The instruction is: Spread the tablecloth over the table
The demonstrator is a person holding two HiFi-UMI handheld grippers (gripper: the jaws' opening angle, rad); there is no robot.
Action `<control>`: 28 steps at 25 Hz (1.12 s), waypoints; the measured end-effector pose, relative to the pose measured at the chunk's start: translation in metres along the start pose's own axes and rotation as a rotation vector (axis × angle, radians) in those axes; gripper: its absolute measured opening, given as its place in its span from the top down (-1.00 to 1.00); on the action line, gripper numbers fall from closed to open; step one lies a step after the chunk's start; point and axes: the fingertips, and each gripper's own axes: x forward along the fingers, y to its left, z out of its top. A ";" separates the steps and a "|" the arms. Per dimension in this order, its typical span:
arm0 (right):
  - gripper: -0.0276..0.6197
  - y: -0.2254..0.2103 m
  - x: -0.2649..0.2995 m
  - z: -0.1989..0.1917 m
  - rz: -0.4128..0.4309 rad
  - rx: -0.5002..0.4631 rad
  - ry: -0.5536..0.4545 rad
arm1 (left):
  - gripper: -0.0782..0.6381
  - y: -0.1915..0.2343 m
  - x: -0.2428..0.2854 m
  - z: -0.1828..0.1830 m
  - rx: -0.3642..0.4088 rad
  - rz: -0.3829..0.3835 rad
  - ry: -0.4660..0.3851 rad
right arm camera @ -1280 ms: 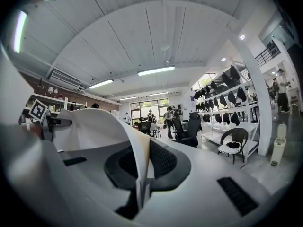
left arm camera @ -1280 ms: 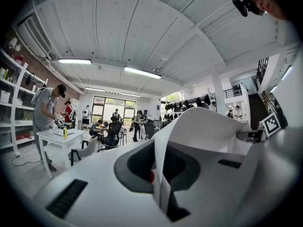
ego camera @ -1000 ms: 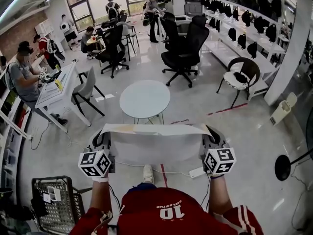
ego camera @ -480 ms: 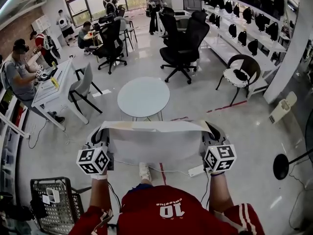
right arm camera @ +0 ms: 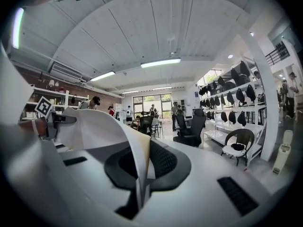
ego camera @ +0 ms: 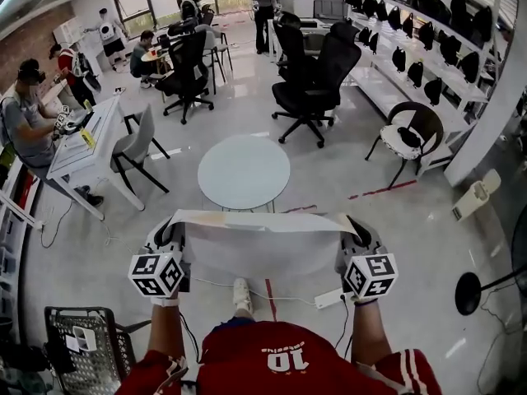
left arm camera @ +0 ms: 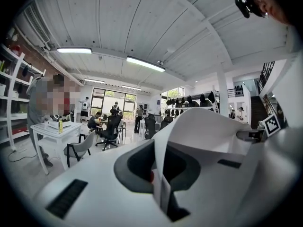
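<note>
A person holds a white tablecloth [ego camera: 262,249] in the air between two hand-held grippers, short of the round table [ego camera: 244,171] it is meant to cover. The left gripper [ego camera: 170,230] is pressed together on the cloth's upper left corner and the right gripper [ego camera: 356,230] on the upper right. Each gripper view shows a fold of cloth nipped edge-on between closed jaws. The cloth hangs as a sheet from those two corners, its top edge drawn across between them and the rest dropping in front of the person's legs. The table stands beyond, apart from it. The cloth looks light, thin and limp, likely to sag, billow or slip from a shallow pinch, so the corners, held well apart, seem the right hold.
</note>
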 end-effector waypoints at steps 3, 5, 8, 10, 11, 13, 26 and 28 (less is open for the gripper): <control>0.86 0.004 0.027 0.004 0.006 -0.009 0.007 | 0.75 0.020 0.019 0.002 -0.006 0.004 0.005; 0.86 0.007 0.047 0.009 0.015 -0.012 0.012 | 0.75 0.033 0.031 0.006 -0.010 0.011 -0.002; 0.86 0.006 0.075 0.019 0.015 -0.017 0.022 | 0.75 0.049 0.052 0.016 -0.014 0.010 -0.009; 0.86 0.006 0.095 0.026 0.011 -0.006 0.026 | 0.75 0.060 0.068 0.023 -0.017 0.007 -0.007; 0.86 0.007 0.105 0.029 0.006 0.002 0.025 | 0.75 0.066 0.075 0.025 -0.017 0.003 -0.005; 0.86 0.008 0.123 0.035 -0.009 0.020 0.019 | 0.75 0.079 0.089 0.030 -0.017 -0.007 -0.002; 0.86 0.013 0.233 0.065 -0.071 0.046 0.002 | 0.75 0.154 0.189 0.060 -0.011 -0.051 -0.003; 0.86 0.014 0.248 0.069 -0.083 0.046 0.000 | 0.75 0.164 0.204 0.064 -0.012 -0.061 -0.004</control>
